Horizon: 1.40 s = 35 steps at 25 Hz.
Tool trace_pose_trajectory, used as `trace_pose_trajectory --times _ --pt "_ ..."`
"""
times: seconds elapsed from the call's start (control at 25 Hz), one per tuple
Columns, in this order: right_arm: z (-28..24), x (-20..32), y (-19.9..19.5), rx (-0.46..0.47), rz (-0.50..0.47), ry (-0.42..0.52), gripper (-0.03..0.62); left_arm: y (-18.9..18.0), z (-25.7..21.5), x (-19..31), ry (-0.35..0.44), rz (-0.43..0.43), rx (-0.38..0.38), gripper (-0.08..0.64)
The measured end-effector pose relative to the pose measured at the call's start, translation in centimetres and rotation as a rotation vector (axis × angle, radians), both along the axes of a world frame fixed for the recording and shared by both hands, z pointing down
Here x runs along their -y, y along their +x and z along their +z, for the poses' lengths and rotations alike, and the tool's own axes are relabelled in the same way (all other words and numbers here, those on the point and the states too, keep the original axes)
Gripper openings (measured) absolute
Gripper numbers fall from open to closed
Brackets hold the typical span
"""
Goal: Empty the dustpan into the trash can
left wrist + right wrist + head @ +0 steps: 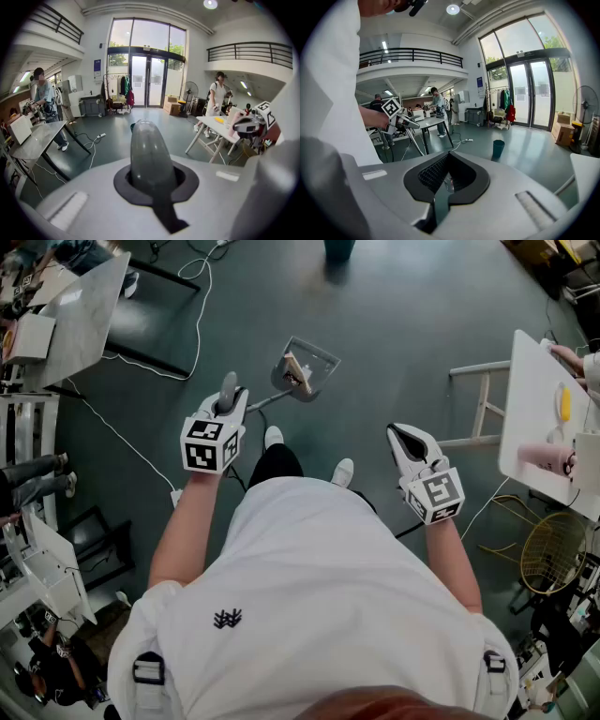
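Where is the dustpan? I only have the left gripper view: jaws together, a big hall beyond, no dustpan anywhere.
Observer: The head view shows the dustpan ahead of the person's shoes. Its handle runs back to the left hand-held gripper, which seems to hold it.
Reviewer: Is anything in it?
Observer: Yes, brownish scraps lie in the pan.
Reviewer: Is it at the trash can yet?
Observer: No. A teal bin, likely the trash can, stands farther ahead on the floor, and the dustpan is well short of it.
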State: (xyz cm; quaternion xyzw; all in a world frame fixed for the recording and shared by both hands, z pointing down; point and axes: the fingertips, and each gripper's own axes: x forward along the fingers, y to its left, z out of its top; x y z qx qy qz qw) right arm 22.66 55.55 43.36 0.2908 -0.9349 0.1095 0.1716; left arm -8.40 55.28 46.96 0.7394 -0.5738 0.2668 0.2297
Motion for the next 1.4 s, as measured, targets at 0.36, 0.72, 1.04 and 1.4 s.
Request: trace_pose_trajectory --times 0.36,0.72,1.04,1.4 --pt "-1.1 7.3 -4.6 0.019 0.039 0.028 0.000 -3.1 -0.8 5.7 0.039 -0.018 -0.113 0.058" --pt "-2.2 16.8 -15.6 0.006 0.079 0.029 0.026 -10.5 -0.7 14.5 0.033 0.133 -0.068 0.058" --pt "-2.4 23.8 -21.4 0.006 0.113 0.007 0.061 -16.8 -0.4 23.3 0.022 0.167 -0.047 0.058" --pt "-2.0 38.4 -17.2 0.025 0.069 0.022 0.060 -15.6 -0.7 37.6 -0.008 0.096 -0.022 0.061"
